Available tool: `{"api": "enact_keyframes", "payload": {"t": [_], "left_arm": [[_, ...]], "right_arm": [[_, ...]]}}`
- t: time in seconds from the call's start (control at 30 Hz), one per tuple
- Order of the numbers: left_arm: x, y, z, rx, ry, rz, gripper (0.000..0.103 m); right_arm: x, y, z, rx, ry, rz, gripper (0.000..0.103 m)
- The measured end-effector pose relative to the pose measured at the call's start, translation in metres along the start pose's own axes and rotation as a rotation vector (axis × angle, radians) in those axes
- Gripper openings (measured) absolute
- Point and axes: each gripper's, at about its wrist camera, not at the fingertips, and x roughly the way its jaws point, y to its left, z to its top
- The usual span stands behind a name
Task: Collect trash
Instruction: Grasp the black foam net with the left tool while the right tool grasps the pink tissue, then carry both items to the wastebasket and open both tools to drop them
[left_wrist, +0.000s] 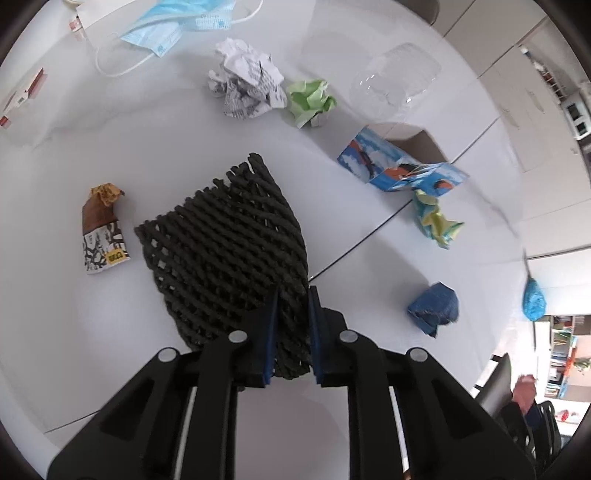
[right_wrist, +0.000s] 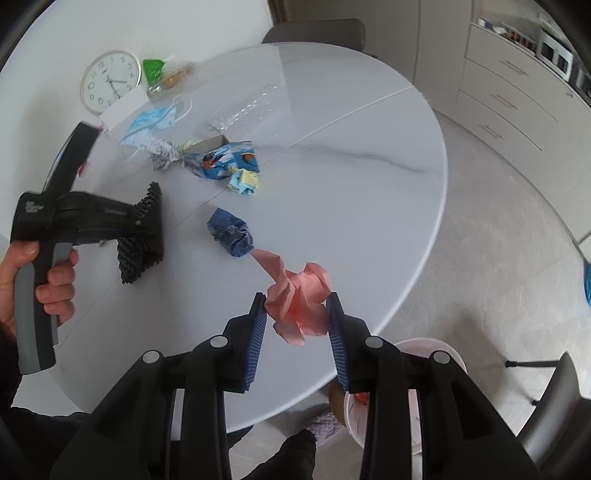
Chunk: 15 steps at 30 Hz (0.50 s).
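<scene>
My left gripper (left_wrist: 293, 295) is shut on a black foam net sleeve (left_wrist: 229, 243) and holds it above the white table (left_wrist: 110, 166); it also shows in the right wrist view (right_wrist: 142, 236). My right gripper (right_wrist: 297, 306) is shut on a crumpled pink paper (right_wrist: 299, 299) near the table's front edge. A white bin (right_wrist: 417, 354) with some trash stands on the floor below the right gripper.
On the table lie a dark blue paper ball (left_wrist: 434, 306), a torn blue carton (left_wrist: 399, 166), a yellow-blue wrapper (left_wrist: 436, 219), a green paper ball (left_wrist: 310, 101), crumpled newsprint (left_wrist: 245, 81), a face mask (left_wrist: 177, 26), a clear plastic tray (left_wrist: 395, 79) and a brown wrapper (left_wrist: 103, 229).
</scene>
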Motion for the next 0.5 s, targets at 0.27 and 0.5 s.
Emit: {"api": "enact_keyframes", "payload": {"t": [0.27, 0.5], "left_arm": [[-0.044, 0.007, -0.014, 0.092, -0.059, -0.082, 0.015], [-0.077, -0.039, -0.048, 0.325, -0.084, -0.129, 0.015]], "right_arm": [[-0.023, -0.034, -0.023, 0.113, -0.023, -0.038, 0.035], [-0.041, -0.091, -0.08, 0.26, 0.001, -0.149, 0.035]]}}
